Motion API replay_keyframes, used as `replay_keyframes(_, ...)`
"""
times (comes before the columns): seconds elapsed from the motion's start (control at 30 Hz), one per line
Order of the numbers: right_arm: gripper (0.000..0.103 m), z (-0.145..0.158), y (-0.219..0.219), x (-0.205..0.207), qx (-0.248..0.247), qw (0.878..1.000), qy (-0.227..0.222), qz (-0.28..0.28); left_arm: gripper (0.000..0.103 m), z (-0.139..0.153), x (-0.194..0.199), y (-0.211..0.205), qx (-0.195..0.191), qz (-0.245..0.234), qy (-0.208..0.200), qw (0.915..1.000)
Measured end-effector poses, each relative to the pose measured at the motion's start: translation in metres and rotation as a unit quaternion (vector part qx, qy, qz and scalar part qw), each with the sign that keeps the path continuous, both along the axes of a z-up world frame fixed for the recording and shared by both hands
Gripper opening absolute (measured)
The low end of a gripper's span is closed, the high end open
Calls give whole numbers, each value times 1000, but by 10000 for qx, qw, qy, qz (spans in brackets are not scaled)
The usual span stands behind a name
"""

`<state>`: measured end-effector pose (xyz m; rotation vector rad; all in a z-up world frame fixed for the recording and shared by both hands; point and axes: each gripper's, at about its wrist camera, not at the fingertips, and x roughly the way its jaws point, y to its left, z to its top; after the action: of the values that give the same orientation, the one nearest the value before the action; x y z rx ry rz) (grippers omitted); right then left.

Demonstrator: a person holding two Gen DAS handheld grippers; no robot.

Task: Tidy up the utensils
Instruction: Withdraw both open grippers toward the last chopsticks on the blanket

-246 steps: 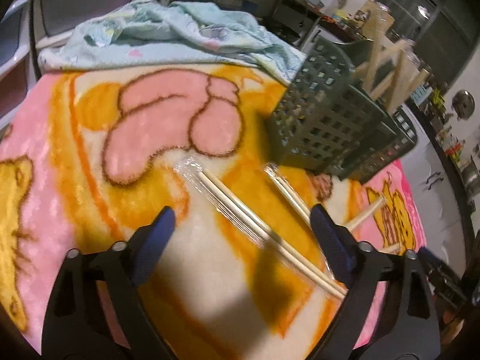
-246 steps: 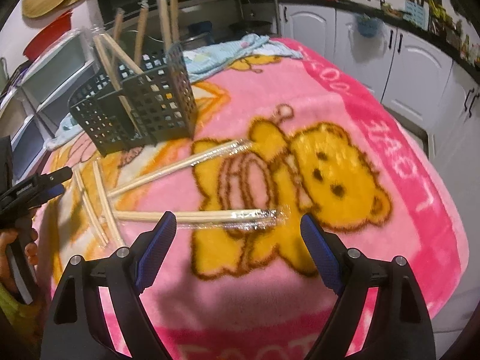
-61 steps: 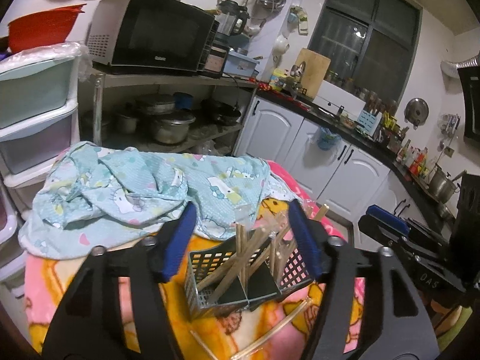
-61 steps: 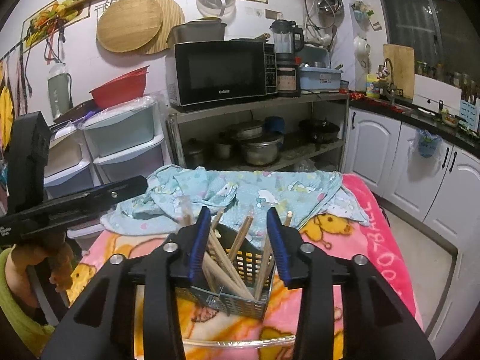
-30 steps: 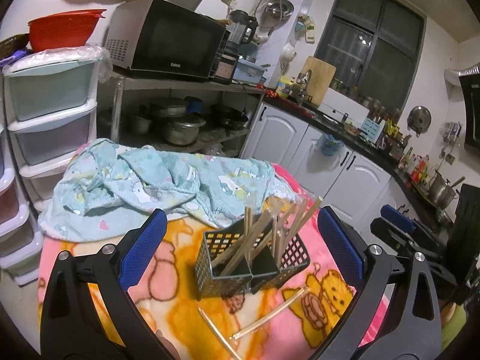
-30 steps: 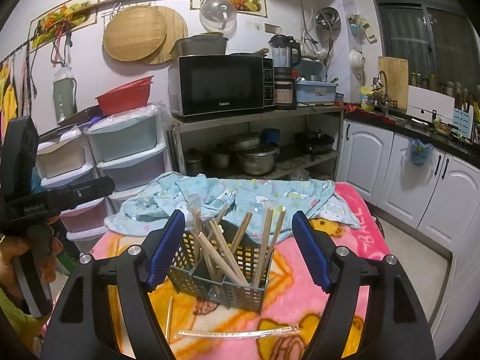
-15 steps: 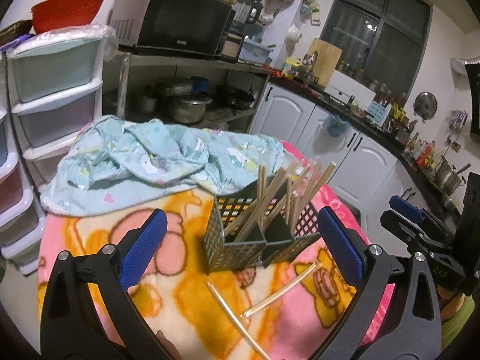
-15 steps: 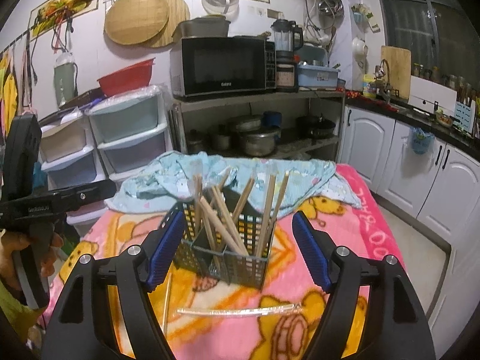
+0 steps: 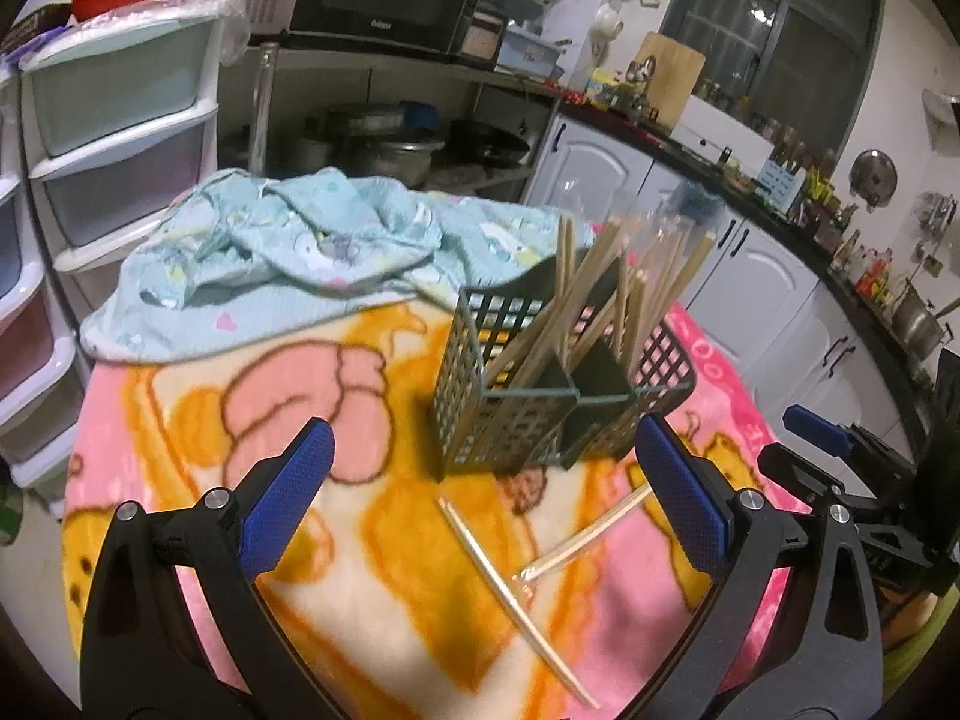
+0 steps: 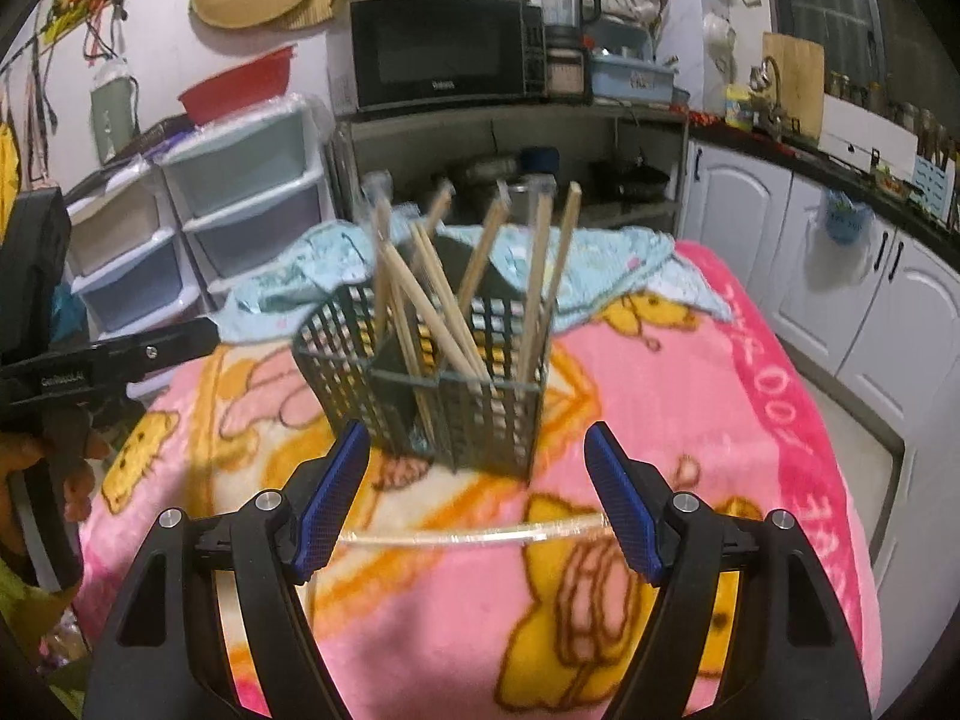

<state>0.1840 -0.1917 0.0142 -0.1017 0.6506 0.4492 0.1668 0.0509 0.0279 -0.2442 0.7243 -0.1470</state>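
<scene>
A dark mesh utensil basket (image 9: 480, 396) (image 10: 480, 414) stands on the cartoon blanket with several wrapped chopstick pairs upright in it. Two wrapped chopstick pairs lie crossed in front of it: one long pair (image 9: 516, 600) and a second pair (image 9: 588, 540). In the right wrist view one wrapped pair (image 10: 468, 535) lies flat across the blanket between the fingers. My left gripper (image 9: 480, 480) is open, above the blanket, nothing between its blue pads. My right gripper (image 10: 477, 480) is open too, just in front of the basket. The right gripper (image 9: 840, 480) shows at the left view's right edge.
A light blue patterned cloth (image 9: 288, 252) is bunched behind the basket. Plastic drawers (image 10: 240, 198) stand left, a shelf with a microwave (image 10: 444, 54) and pots behind, white cabinets (image 10: 870, 276) right. A hand (image 10: 54, 456) holds the left gripper's handle.
Both grippers have sunk toward the blanket and tipped downward; the basket and loose chopsticks now sit larger and higher in both views. Neither gripper's opening has changed.
</scene>
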Motion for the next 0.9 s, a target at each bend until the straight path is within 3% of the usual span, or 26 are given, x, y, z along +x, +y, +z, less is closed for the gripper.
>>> replay_keyframes(0.4,72,-41,-13,6,-275,9987,313,-301,92,-37,0,-8,193,32,424,9989)
replay_keyframes(0.9,72,-78,-41,23,-247,9931,793,-828,92,-85,14,-24,328,-147,906,9952)
